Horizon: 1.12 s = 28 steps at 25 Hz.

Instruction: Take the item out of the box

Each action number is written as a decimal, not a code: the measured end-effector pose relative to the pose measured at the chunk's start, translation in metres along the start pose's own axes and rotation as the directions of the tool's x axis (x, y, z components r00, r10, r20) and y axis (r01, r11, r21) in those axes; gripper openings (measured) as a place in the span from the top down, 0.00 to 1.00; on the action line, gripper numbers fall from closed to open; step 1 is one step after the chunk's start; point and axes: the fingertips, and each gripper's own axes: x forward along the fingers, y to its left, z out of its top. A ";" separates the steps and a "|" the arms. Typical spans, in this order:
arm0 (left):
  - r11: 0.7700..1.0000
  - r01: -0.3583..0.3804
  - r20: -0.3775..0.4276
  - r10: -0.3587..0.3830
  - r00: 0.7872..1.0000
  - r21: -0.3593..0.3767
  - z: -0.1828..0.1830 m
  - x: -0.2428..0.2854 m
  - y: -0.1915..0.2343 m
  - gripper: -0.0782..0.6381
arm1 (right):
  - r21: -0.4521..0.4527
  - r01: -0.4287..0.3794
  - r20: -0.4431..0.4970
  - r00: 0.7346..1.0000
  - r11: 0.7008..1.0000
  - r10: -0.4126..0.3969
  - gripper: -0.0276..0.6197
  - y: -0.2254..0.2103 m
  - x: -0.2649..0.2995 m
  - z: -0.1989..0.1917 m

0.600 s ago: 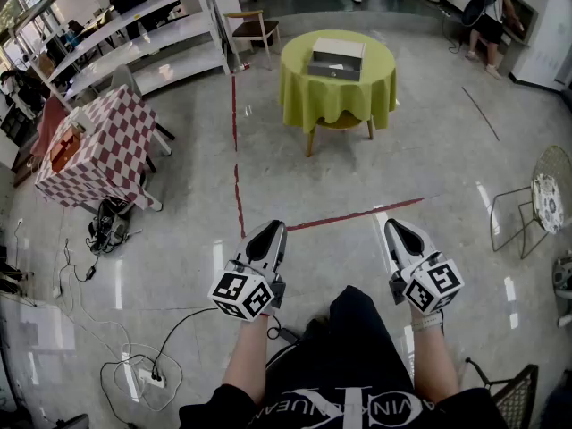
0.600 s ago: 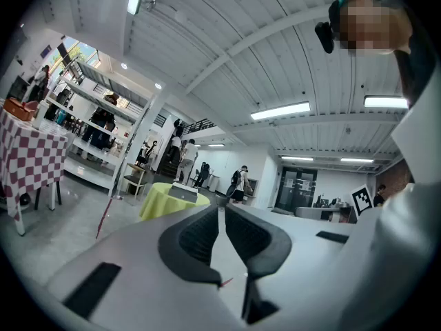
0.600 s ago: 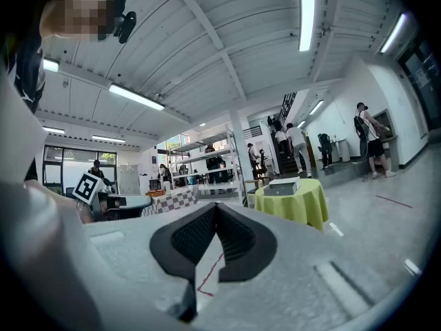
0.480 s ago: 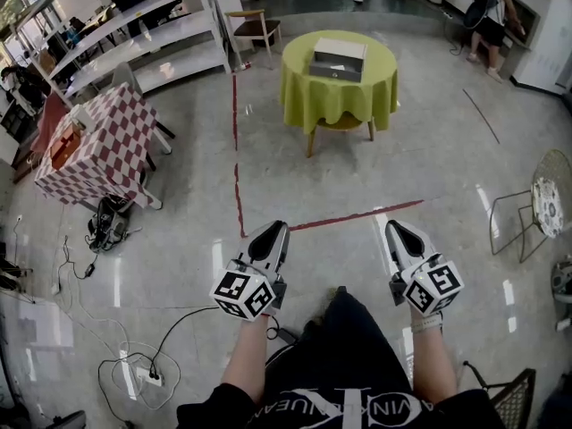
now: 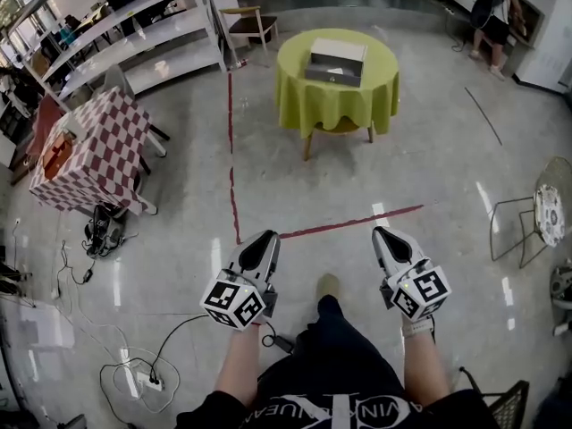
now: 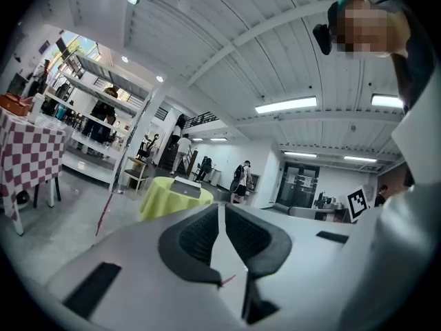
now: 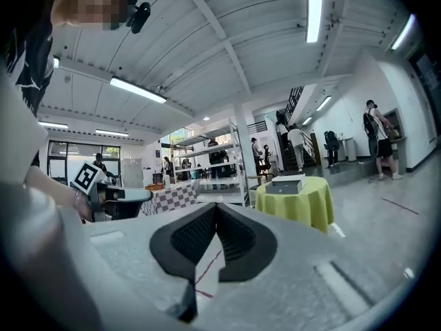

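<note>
The left gripper and right gripper are held closed on nothing — the far grey box could be shoved aside unless the jaws are parted first.

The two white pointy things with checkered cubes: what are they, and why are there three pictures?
They are grabbers, like big tongs. A person holds one in each hand: the left gripper and the right gripper. One picture comes from a camera on the person's head, looking down. The other two come from cameras riding on each gripper. Both are shut and hold nothing. Ahead, a grey box sits on a round table with a green cloth.
</note>
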 end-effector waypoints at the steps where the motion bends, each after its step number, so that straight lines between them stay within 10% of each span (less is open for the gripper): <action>1: 1.000 0.000 -0.003 0.000 1.000 -0.003 0.002 0.008 0.004 0.84 | 0.005 0.000 -0.003 1.000 1.000 0.000 0.95 -0.006 0.006 -0.001; 8: 1.000 0.030 -0.026 -0.030 0.999 -0.009 0.015 0.079 0.030 0.84 | -0.074 -0.003 -0.064 0.998 0.997 -0.002 0.95 -0.055 0.060 -0.004; 28: 1.000 0.001 -0.005 -0.001 1.000 0.004 0.051 0.182 0.079 0.84 | 0.089 -0.003 -0.051 0.999 0.996 0.007 0.95 -0.156 0.147 0.017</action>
